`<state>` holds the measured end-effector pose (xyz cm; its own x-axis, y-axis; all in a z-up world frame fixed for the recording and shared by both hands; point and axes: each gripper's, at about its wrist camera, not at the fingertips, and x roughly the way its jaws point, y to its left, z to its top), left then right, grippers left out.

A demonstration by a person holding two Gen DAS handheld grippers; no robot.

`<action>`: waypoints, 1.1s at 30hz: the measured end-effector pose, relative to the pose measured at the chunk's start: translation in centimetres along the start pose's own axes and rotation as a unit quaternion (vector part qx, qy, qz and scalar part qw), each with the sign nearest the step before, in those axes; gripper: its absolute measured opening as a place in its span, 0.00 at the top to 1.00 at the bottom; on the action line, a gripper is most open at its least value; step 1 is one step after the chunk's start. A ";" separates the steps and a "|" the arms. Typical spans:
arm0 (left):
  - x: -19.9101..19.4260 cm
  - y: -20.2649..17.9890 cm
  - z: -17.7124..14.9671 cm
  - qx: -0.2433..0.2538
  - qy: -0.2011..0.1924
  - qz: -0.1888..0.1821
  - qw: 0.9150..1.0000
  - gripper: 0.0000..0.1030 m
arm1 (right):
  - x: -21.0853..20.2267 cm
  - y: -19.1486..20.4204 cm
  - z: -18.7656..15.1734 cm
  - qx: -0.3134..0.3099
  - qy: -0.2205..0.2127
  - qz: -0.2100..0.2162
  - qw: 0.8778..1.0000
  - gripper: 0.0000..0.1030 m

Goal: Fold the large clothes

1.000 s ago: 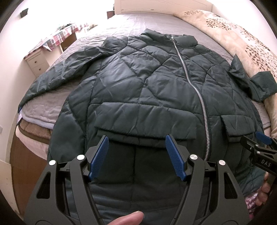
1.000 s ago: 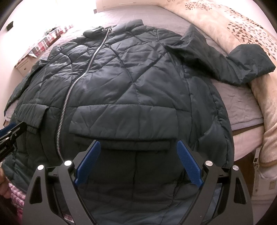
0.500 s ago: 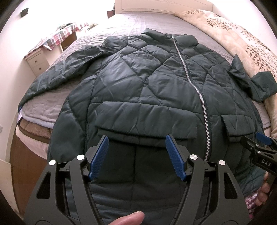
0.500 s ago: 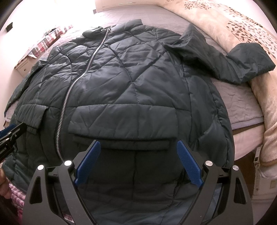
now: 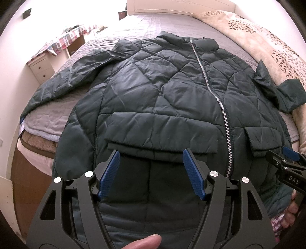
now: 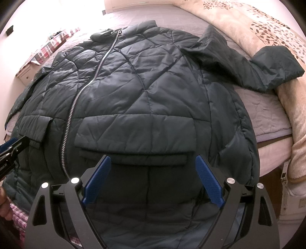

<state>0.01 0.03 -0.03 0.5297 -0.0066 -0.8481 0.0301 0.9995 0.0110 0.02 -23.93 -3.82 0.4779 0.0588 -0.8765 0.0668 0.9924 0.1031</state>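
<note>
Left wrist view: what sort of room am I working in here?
Most likely a bedroom. The jacket lies spread on a bed with a headboard, a leaf-print blanket along one side and a small white drawer unit beside it.

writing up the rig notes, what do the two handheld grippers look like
Both the left gripper and the right gripper are matte black plastic frames with triangular cut-outs and round silver pivot pins. The jaws carry blue pads with a fine textured grid. White lettering, partly legible as "DAS", marks the right gripper's side. No cables show.
</note>
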 end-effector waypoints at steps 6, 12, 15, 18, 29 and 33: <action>0.0 0.0 0.0 0.000 0.000 0.000 1.000 0.34 | 0.1 0.0 0.1 0.000 0.000 0.000 1.000 0.15; 0.0 0.0 0.0 0.000 0.001 0.000 1.000 0.34 | 0.1 -0.1 0.0 0.001 0.001 0.001 1.000 0.15; 0.0 0.0 0.0 0.000 0.001 0.000 1.000 0.34 | 0.1 -0.1 0.1 0.001 0.001 0.001 1.000 0.15; 0.0 0.0 0.0 0.000 0.001 0.000 1.000 0.34 | 0.1 -0.1 0.0 0.001 0.002 0.001 1.000 0.15; 0.0 0.0 0.0 0.000 0.002 0.000 1.000 0.34 | 0.2 -0.1 -0.1 0.002 0.003 0.002 1.000 0.15; 0.0 0.0 0.0 0.000 0.002 0.000 1.000 0.34 | 0.2 -0.1 0.0 0.002 0.003 0.002 1.000 0.15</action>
<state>0.03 0.02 -0.05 0.5267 -0.0065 -0.8500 0.0303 0.9995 0.0111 0.11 -24.03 -4.02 0.4724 0.0641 -0.8790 0.0675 0.9918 0.1086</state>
